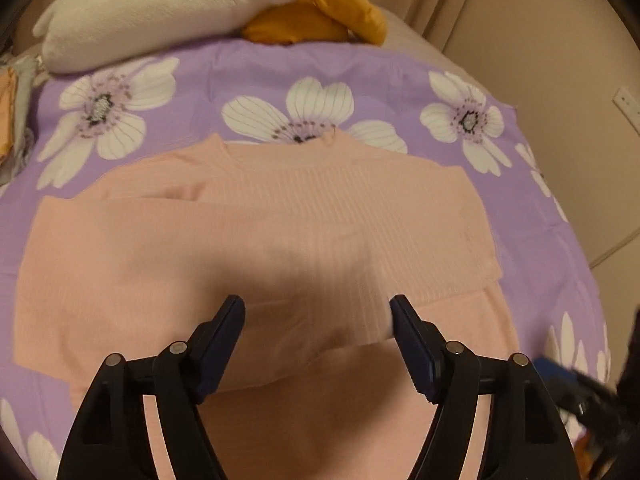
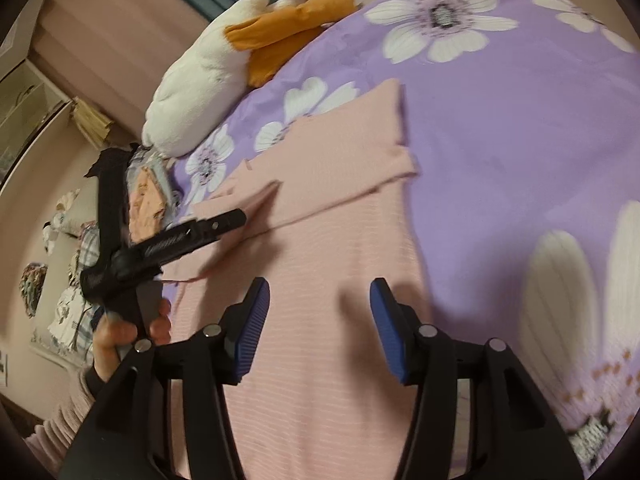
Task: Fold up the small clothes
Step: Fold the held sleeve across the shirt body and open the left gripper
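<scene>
My left gripper (image 1: 316,320) hangs with its jaws spread and nothing between the pads; the pink ribbed top (image 1: 280,232) lies flat just under and ahead of them, not pinched. My right gripper (image 2: 318,312) is also parted and empty, hovering over the body of the same top, whose ribbing runs on beneath and beyond its fingertips. In the right wrist view the left gripper (image 2: 224,220) shows to the left, held in my left hand (image 2: 132,332), its tips over the sleeve area of the garment.

Ahead of the left gripper both sleeves look already laid across the chest, one over the other, with the collar at the far edge. So I judge the sleeve step done and the lengthwise fold next. That calls for dropping both tools to the hem nearest me, one at each corner, clamping through all the layers, then carrying the hem up toward the collar without dragging the sleeves loose.

Beyond the top spreads the purple flowered bedcover (image 1: 248,68), and past it a white and orange plush toy (image 1: 160,8).
</scene>
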The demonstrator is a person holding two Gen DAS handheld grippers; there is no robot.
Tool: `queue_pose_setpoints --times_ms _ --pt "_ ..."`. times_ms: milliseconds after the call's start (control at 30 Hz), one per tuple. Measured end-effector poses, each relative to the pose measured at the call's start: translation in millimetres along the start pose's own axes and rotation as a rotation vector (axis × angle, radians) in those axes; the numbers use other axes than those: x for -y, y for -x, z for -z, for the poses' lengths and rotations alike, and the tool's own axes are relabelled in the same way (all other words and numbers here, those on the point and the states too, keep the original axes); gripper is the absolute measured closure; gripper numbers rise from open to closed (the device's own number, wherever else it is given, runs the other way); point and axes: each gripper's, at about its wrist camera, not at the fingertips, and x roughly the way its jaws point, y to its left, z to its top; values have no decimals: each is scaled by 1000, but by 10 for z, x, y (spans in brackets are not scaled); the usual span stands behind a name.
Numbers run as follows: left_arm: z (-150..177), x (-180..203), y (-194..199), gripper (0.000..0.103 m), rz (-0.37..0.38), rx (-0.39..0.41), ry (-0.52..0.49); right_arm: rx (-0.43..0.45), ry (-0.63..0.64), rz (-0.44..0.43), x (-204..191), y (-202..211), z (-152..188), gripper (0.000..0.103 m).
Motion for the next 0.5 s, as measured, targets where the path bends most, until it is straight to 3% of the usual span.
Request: queue_pose_setpoints --times_ms 100,267,333,433,500 --pt "92 -258 260 29 42 45 51 -27 18 -48 -158 -236 -150 50" --pt "234 -825 512 29 -3 90 164 -91 27 -118 -408 -690 -391 50" --pt "314 -1060 595 29 -19 100 227 -120 21 -108 -482 -897 -480 50" --pt "454 -1376 698 29 -38 115 301 -137 47 -10 -551 -1154 -545 50" --pt "556 -1555 748 29 -54 116 344 -162 42 -9 -578 -1310 -559 51"
